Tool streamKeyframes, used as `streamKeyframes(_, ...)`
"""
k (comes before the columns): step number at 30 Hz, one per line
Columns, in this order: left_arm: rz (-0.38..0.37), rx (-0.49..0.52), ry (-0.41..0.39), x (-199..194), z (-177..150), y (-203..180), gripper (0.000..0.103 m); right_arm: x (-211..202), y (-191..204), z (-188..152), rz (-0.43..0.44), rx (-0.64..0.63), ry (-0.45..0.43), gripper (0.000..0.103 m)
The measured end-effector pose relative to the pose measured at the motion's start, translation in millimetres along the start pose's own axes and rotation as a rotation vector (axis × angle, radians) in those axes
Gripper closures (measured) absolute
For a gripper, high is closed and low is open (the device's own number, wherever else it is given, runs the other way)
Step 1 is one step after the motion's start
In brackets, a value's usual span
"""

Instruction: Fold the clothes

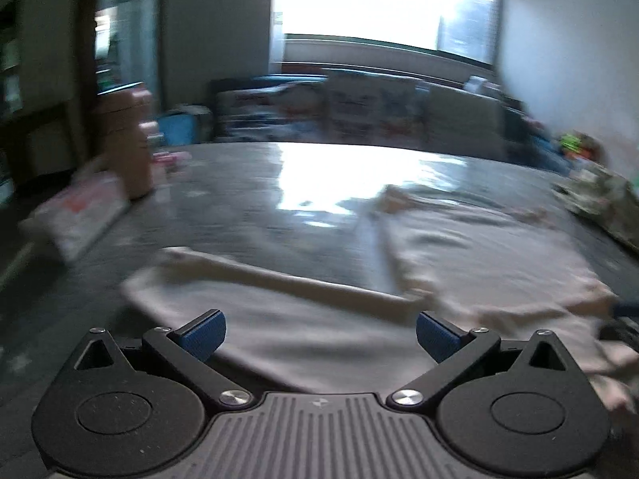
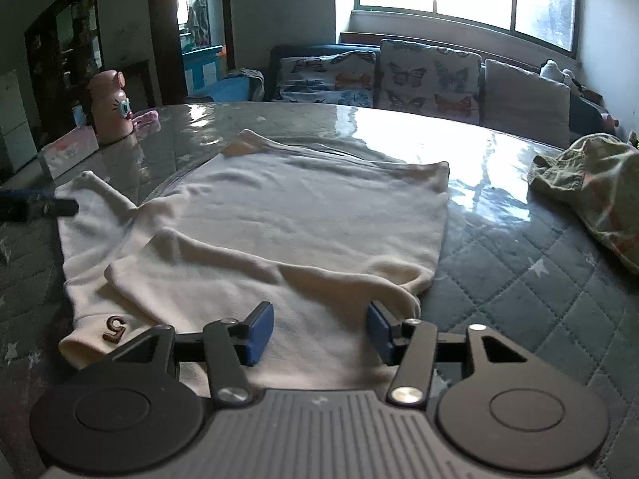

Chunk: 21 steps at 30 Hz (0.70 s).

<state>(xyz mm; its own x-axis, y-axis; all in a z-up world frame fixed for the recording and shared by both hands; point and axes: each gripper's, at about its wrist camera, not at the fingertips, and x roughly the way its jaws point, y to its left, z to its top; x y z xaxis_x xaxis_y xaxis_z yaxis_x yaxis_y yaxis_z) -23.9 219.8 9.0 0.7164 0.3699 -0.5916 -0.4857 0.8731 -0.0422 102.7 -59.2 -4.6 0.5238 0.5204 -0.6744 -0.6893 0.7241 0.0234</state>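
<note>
— Where's the shirt [image 2: 279, 215] and what are your claws doing?

— It lies spread on the quilted table [image 2: 519, 271], right in front of me, a sleeve already laid across its body. My right claw [image 2: 320, 333] hangs over the near hem with its jaws apart and nothing pinched; bare cloth shows between the blue pads. My left claw [image 1: 320, 333] is spread wide over the other side, also released, with only cloth beneath it. That view is smeared, so I can't say more about the edge under it.

— How will it handle?

— Light and limp, I judge. A soft knit like this sags wherever I don't hold it and drags over the glossy cover. I'd pinch it at the edge: a hem corner or the fold by the cuff with the brown "5" [image 2: 115, 328], both layers together, or the top one will slide off.

— Any containers about?

— No basket or bin that I can see. A pink bottle [image 2: 108, 108] stands at the far left corner beside a flat box [image 2: 70, 151], both closed, contents hidden. An olive garment [image 2: 591, 195] sits crumpled at the right edge, well apart from the shirt.
</note>
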Motion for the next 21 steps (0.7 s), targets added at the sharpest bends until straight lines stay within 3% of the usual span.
streamKeyframes(4, 0.127, -0.065, -0.004, 12, 5, 31, 0.006, 1, 2, -1, 0.003, -0.001, 0.006, 0.050)
streamKeyframes(8, 0.195, -0.139, 0.010, 24, 9, 60, 0.019, 2, 4, -1, 0.004, -0.005, 0.009, 0.050)
streamKeyframes(13, 0.230, -0.196, 0.030, 36, 9, 82, 0.033, 3, 6, 1, 0.009, -0.008, 0.013, 0.050)
streamKeyframes(15, 0.232, -0.228, 0.050, 40, 7, 89, 0.048, 4, 7, 0, 0.011, -0.011, 0.015, 0.050)
streamKeyframes(19, 0.255, -0.251, 0.035, 42, 7, 94, 0.061, 4, 8, 0, 0.011, -0.008, 0.014, 0.050)
streamKeyframes(21, 0.264, -0.252, 0.027, 43, 7, 96, 0.074, 3, 8, 0, 0.011, -0.007, 0.013, 0.050)
